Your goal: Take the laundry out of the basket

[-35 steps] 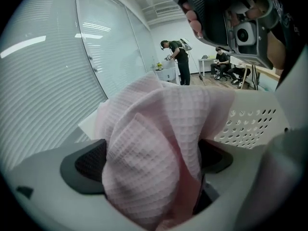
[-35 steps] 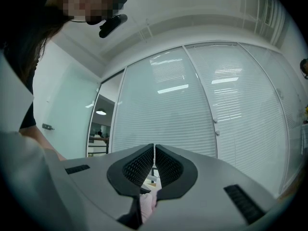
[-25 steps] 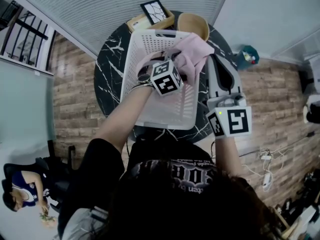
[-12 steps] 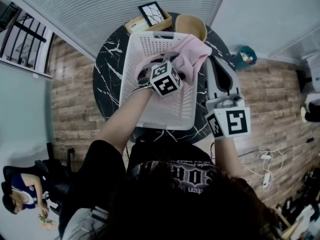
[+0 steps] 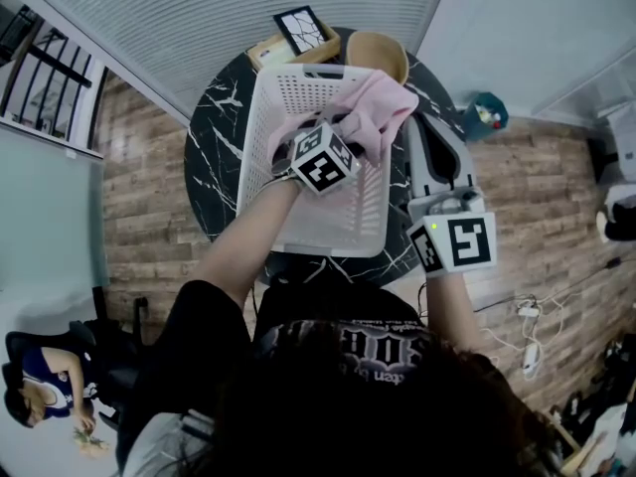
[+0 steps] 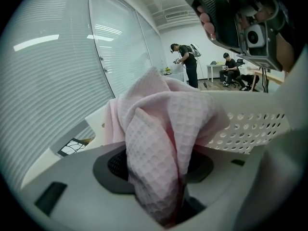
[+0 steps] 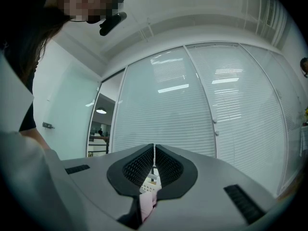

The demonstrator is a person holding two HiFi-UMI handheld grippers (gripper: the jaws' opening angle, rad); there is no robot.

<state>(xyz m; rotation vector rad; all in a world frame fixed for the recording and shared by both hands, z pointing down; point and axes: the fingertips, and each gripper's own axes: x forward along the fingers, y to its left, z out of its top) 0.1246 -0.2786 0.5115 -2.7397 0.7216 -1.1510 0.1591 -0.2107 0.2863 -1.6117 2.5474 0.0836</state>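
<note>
A white perforated laundry basket (image 5: 260,117) stands on the round black marble table (image 5: 214,157). A pink waffle cloth (image 5: 383,107) lies in it and drapes over its right rim. My left gripper (image 5: 343,139) reaches into the basket from the near side. In the left gripper view, the pink cloth (image 6: 163,124) fills the gap of the left gripper (image 6: 161,162). The jaws are closing and both pads press on the fabric. The basket wall (image 6: 250,129) shows behind. My right gripper (image 5: 423,129) rests outside the right rim, beside the cloth. Its jaws (image 7: 154,165) meet in a thin slit.
At the table's far edge are a wooden tray with a framed picture (image 5: 298,33) and a wooden bowl (image 5: 378,56). A teal object (image 5: 487,112) lies on the wood floor to the right. A seated person (image 5: 40,386) is at lower left; more people (image 6: 185,64) stand far off.
My left gripper has shifted slightly left inside the basket, and the pink cloth has gathered around its jaws. The right gripper has stayed beside the rim.
</note>
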